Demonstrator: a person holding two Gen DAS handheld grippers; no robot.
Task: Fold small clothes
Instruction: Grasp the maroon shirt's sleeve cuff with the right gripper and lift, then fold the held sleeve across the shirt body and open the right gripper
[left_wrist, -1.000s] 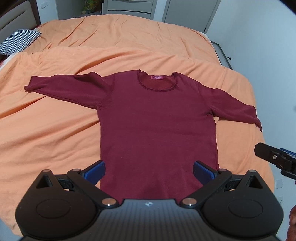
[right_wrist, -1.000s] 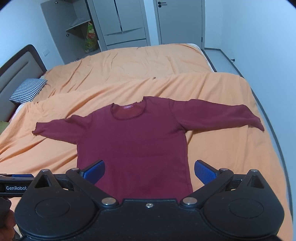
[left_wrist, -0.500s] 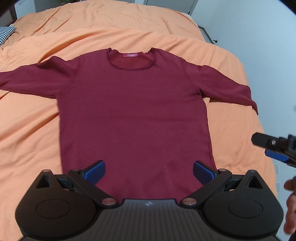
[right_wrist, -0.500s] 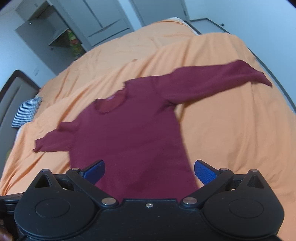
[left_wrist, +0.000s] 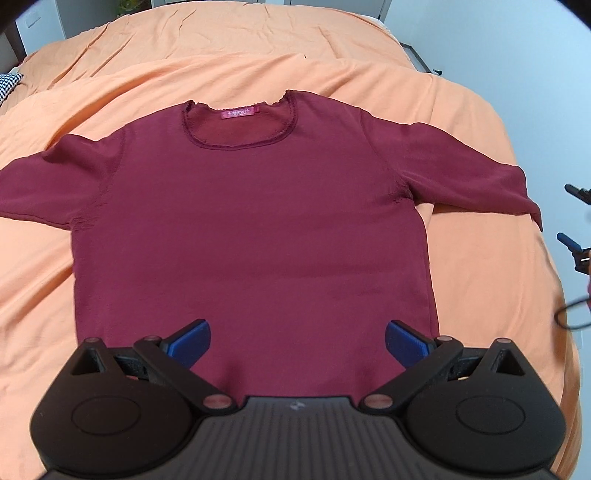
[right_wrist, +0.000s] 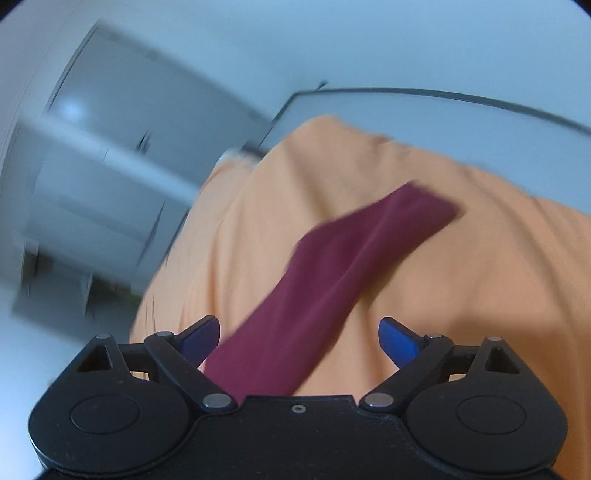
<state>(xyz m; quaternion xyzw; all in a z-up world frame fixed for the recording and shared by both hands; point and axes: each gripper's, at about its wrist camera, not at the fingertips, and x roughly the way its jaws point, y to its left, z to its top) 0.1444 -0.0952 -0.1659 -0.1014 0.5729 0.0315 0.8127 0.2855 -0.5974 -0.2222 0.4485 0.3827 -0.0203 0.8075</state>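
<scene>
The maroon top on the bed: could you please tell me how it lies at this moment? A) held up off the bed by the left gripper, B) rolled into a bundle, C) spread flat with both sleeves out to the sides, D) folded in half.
C: the maroon top lies flat on the orange bedcover, sleeves out, with the left gripper open near its hem.

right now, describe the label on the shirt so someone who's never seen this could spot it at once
Find the orange bed and the maroon shirt spread flat on it. At the far end of the shirt, inside the round neckline, sits the label: a small pink strip, the only bright patch on the dark cloth.
</scene>
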